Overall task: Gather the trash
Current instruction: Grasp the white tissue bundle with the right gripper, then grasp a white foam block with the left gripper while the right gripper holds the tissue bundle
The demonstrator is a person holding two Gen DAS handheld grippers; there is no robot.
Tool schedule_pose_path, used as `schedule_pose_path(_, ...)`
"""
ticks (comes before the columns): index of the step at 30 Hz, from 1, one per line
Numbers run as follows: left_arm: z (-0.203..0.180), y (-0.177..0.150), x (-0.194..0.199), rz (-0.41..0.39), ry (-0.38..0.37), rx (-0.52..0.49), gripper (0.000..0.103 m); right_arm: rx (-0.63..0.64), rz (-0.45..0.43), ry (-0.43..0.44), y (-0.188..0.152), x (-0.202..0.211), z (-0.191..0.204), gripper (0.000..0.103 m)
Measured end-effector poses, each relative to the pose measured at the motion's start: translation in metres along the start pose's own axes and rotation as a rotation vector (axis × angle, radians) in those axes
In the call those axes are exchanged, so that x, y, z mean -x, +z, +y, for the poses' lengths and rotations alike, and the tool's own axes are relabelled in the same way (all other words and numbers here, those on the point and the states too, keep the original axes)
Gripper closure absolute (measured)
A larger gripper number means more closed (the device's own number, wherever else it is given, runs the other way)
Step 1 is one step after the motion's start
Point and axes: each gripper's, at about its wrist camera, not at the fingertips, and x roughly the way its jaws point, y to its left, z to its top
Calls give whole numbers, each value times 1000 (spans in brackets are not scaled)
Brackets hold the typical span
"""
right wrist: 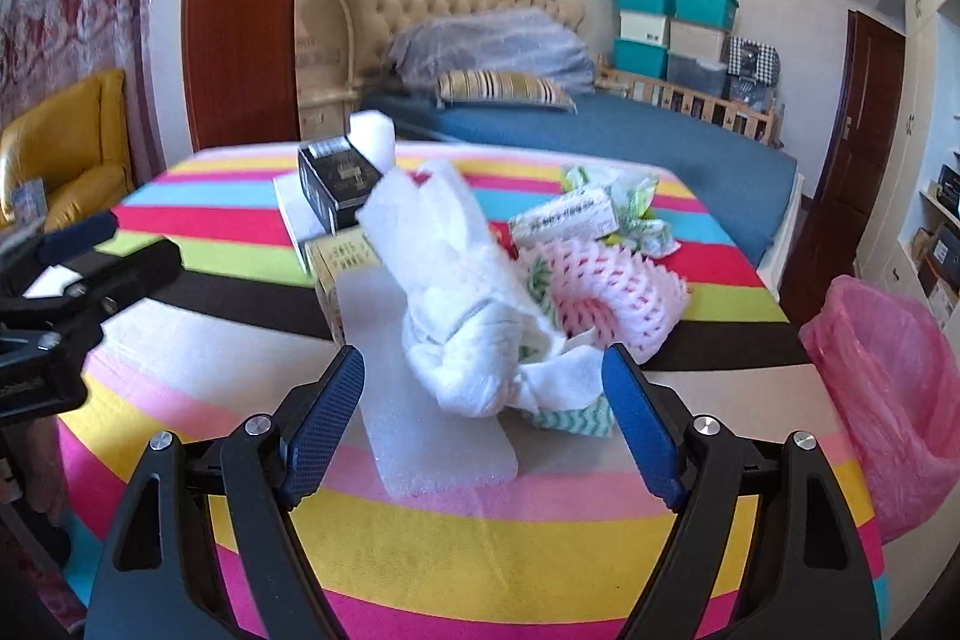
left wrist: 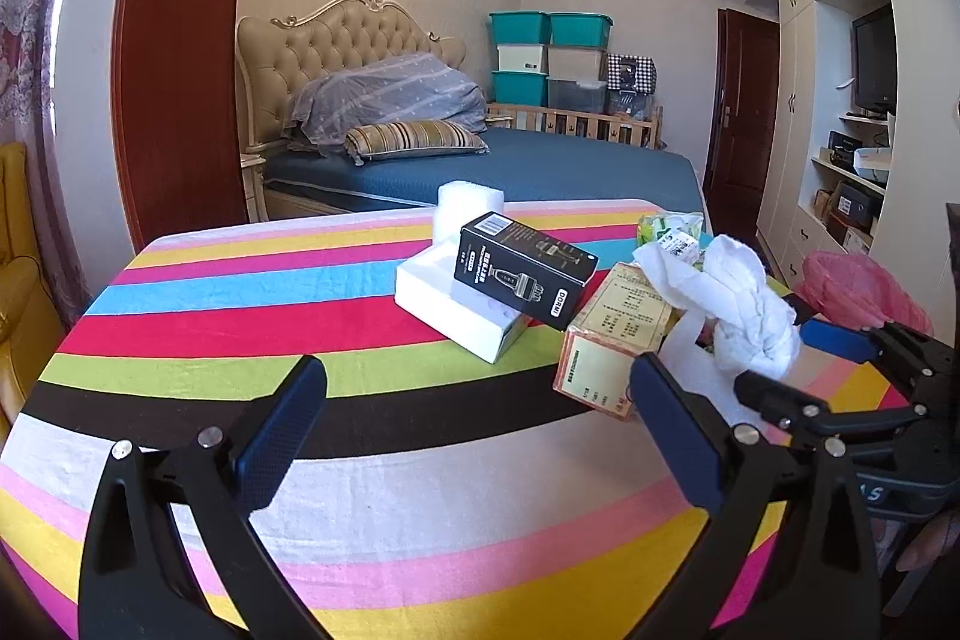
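Note:
A pile of trash lies on the striped tablecloth (left wrist: 240, 316). In it are a black carton (left wrist: 522, 268) leaning on a white box (left wrist: 444, 307), a tan printed box (left wrist: 612, 334), and a crumpled white paper towel (right wrist: 468, 316) on a white foam sheet (right wrist: 420, 418). My right gripper (right wrist: 483, 388) is open around the towel's near end, and its left pad is clear of the towel. Beyond lie a pink foam net (right wrist: 606, 292) and green wrappers (right wrist: 639, 208). My left gripper (left wrist: 480, 400) hovers open over bare cloth, left of the pile.
A pink trash bag (right wrist: 888, 370) hangs open off the table's right edge. A white foam roll (left wrist: 465, 208) stands behind the boxes. Beyond the table are a blue bed (left wrist: 540, 166), a yellow chair (right wrist: 72, 148) on the left and shelves (left wrist: 852, 172) on the right.

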Motion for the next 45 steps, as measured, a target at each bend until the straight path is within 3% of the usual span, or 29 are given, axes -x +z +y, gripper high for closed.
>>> schedule_pose_path(12,-11,-2,-1,11,-3,-35,5,-5,32,-8,2,-7,1,32)
schedule_pose_path(14,-12,-1,-2,12,-2,-41,5,-1,41,12,3,-9,1,49)
schedule_pose_path(15,-13,-2,-2,13,-1,-44,5,-2,45,21,3,-10,0,63)
schedule_pose_path(18,-14,-2,-4,14,2,-52,5,-13,-11,27,1,2,-2,68)
schedule_pose_path(25,-33,-4,-12,46,15,-141,5,-61,-74,5,-15,28,-21,69)
schedule_pose_path(31,-70,-7,-23,123,-107,-145,5,-138,-103,-46,-29,52,-60,68)
schedule_pose_path(34,-93,-9,-36,181,-127,-142,5,-169,-120,-66,-34,61,-77,68)
schedule_pose_path(37,-113,-10,-48,219,-122,-126,5,-195,-130,-80,-39,66,-91,68)
schedule_pose_path(45,-147,-7,-84,305,-16,-74,5,-254,-148,-80,-54,74,-114,68)
